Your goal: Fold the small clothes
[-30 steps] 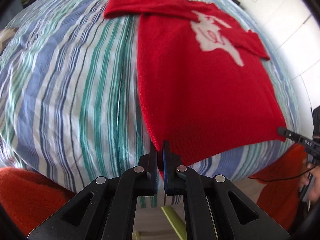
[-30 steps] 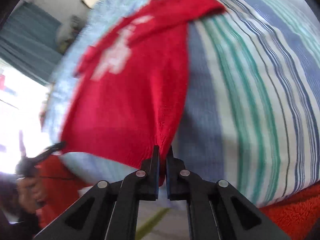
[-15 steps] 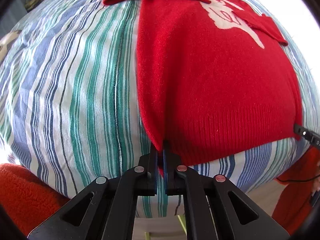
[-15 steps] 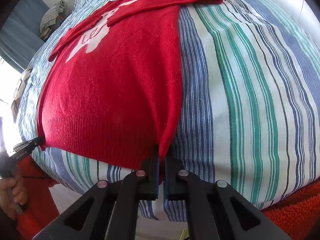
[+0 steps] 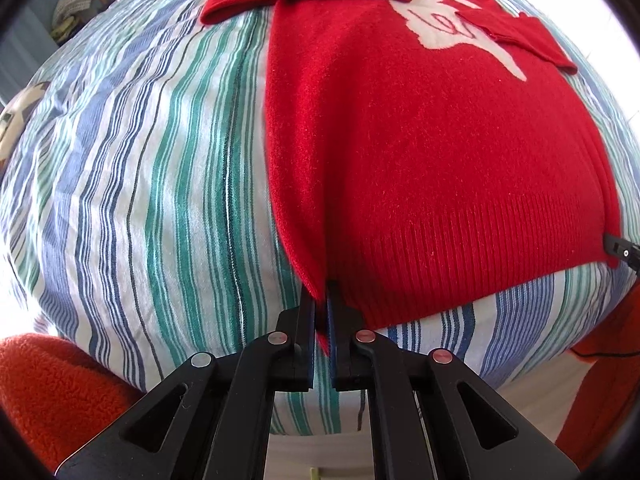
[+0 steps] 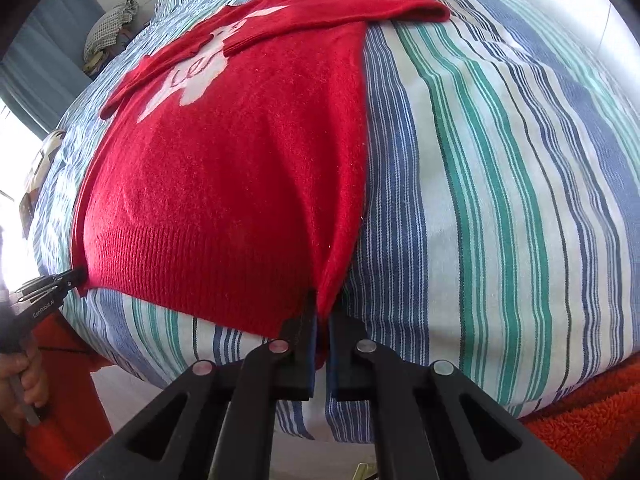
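A small red knit sweater [image 5: 420, 140] with a white figure on its chest lies flat on a striped bed cover [image 5: 140, 160], both sleeves folded across the chest. My left gripper [image 5: 323, 300] is shut on the sweater's near left hem corner. My right gripper [image 6: 322, 312] is shut on the near right hem corner of the sweater [image 6: 240, 168]. The right gripper's tip shows at the right edge of the left wrist view [image 5: 618, 245]. The left gripper's tip shows at the left edge of the right wrist view [image 6: 60, 280].
The striped cover [image 6: 500, 160] drapes over the bed's near edge. Orange fleece sleeves [image 5: 48, 392] [image 6: 592, 412] show at the lower corners. A pale checked bundle [image 6: 112, 28] lies at the far end of the bed.
Both grippers have moved forward and lower over the bed with the hem corners in them. The sweater now looks larger and flatter in both views.
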A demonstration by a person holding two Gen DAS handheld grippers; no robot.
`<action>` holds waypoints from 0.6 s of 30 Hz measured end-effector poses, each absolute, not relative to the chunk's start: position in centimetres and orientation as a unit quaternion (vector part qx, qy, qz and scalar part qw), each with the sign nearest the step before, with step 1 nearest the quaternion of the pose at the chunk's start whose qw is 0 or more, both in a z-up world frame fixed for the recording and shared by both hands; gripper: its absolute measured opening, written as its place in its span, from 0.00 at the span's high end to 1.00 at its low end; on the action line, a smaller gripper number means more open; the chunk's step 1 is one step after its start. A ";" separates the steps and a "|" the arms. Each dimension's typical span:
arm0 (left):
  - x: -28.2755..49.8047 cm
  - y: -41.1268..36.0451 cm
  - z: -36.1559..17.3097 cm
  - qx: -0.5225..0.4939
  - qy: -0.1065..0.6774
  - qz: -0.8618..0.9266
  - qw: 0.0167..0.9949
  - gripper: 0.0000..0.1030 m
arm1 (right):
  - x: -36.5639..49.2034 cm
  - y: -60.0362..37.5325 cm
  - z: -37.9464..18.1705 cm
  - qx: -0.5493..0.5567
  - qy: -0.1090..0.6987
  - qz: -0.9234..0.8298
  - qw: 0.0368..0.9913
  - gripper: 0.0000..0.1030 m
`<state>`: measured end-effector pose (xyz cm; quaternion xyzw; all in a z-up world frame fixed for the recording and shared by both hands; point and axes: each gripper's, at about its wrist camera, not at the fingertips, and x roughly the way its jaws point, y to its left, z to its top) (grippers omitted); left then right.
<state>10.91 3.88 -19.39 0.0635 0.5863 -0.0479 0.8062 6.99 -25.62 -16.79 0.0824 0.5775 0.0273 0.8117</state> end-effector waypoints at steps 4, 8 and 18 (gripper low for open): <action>10.0 4.3 -18.5 0.087 0.585 -0.045 0.805 0.86 | 6.8 -26.0 -15.3 0.077 0.592 0.026 0.802 0.69; 8.6 4.0 -17.8 0.125 0.604 -0.026 0.787 0.21 | 6.2 -28.4 -11.2 0.027 0.588 0.000 0.809 0.61; 6.2 10.8 -12.1 -0.032 0.553 0.039 0.832 0.18 | 17.5 -22.3 -3.9 -0.177 0.488 0.130 0.845 0.50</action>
